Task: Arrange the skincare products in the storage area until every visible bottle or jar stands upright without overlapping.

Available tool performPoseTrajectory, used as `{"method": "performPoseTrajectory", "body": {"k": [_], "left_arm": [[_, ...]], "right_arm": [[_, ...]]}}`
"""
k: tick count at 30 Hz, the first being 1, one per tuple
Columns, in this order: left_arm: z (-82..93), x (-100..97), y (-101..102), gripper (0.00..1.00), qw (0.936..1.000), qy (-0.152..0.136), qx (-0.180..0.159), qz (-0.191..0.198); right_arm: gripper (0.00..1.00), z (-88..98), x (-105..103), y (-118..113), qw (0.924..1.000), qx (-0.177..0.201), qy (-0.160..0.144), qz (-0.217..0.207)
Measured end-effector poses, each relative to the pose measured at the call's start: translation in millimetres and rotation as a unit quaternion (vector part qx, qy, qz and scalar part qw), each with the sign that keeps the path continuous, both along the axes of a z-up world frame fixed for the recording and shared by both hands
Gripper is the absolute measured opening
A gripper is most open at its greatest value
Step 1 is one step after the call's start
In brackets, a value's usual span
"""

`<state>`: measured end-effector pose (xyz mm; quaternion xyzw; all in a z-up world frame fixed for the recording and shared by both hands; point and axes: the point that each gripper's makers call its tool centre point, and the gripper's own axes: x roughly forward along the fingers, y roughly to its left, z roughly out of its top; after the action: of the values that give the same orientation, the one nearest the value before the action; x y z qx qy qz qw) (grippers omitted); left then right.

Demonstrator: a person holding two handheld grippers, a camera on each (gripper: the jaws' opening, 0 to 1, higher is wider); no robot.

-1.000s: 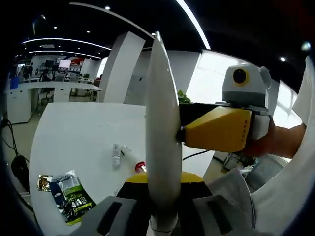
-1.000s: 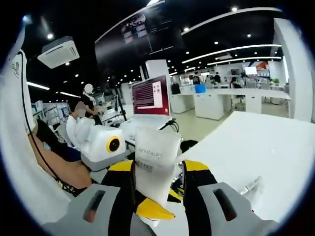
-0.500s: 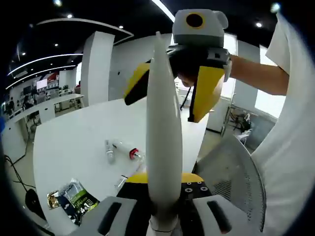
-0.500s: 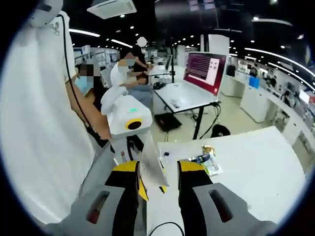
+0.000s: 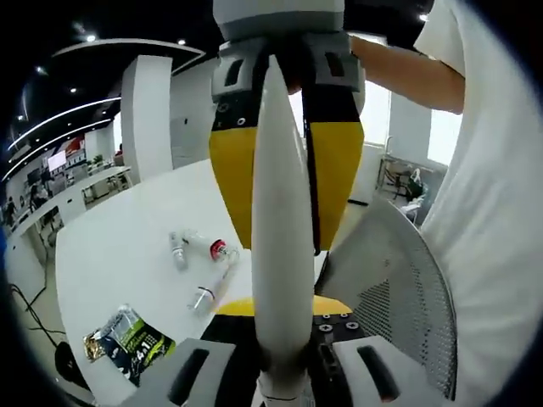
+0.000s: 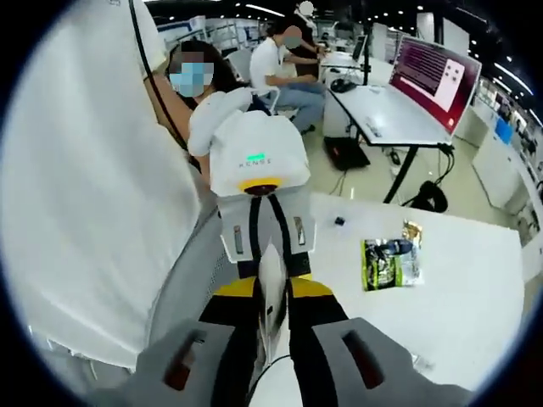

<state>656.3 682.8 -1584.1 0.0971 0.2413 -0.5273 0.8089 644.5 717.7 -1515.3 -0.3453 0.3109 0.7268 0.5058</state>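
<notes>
both grippers clamp the same white tube (image 5: 282, 246), held up in the air above the white table (image 5: 127, 246): left gripper (image 5: 280, 360) at its base, right gripper (image 5: 284, 161) near its top. small bottles (image 5: 199, 263) and a green sachet (image 5: 127, 339) lie on the table.

open-plan office, white desks (image 6: 399, 114), monitor (image 6: 437, 69), seated people (image 6: 284, 64)
</notes>
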Motion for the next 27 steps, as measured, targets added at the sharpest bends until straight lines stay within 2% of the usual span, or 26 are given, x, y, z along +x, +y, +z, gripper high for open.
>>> {"method": "performPoseTrajectory", "body": {"k": [4, 6, 8, 11, 13, 14, 17, 20, 24, 27], "left_arm": [[-4.7, 1.3, -1, 0.20, 0.9995, 0.002, -0.022, 0.024], [-6.7, -1.2, -2, 0.21, 0.9988, 0.014, -0.037, 0.029], [-9.4, 2.2, 0, 0.21, 0.9991, -0.006, -0.013, 0.040], [-10.4, 12.4, 3, 0.23, 0.9973, -0.032, -0.014, 0.064], [-13.3, 18.6, 5, 0.23, 0.9962, -0.028, -0.017, 0.081], [-17.3, 22.1, 9, 0.24, 0.9949, -0.013, -0.016, 0.099], [-23.6, 25.5, 14, 0.25, 0.9930, 0.008, -0.015, 0.117], [-31.6, 26.5, 20, 0.25, 0.9918, 0.008, 0.013, 0.127], [-38.2, 30.0, 22, 0.27, 0.9896, 0.010, 0.025, 0.141], [-40.3, 35.5, 27, 0.31, 0.9867, -0.001, 0.038, 0.158]], "right_arm": [[0.07, -5.9, 0, 2, 0.9996, -0.021, -0.013, 0.016], [0.07, -8.7, -2, 3, 0.9992, -0.030, -0.012, 0.025], [0.06, -10.5, -2, 4, 0.9986, -0.035, -0.020, 0.036], [0.06, -11.3, 4, 5, 0.9976, -0.041, -0.034, 0.045], [0.06, -12.2, 10, 6, 0.9968, -0.046, -0.044, 0.049], [0.06, -12.6, 12, 7, 0.9965, -0.049, -0.047, 0.050], [0.06, -11.7, 19, 7, 0.9954, -0.055, -0.052, 0.058], [0.06, -11.4, 27, 4, 0.9942, -0.065, -0.058, 0.063], [0.06, -10.6, 46, -3, 0.9936, -0.081, -0.055, 0.055], [0.06, -9.1, 63, -4, 0.9938, -0.085, -0.057, 0.045]]}}
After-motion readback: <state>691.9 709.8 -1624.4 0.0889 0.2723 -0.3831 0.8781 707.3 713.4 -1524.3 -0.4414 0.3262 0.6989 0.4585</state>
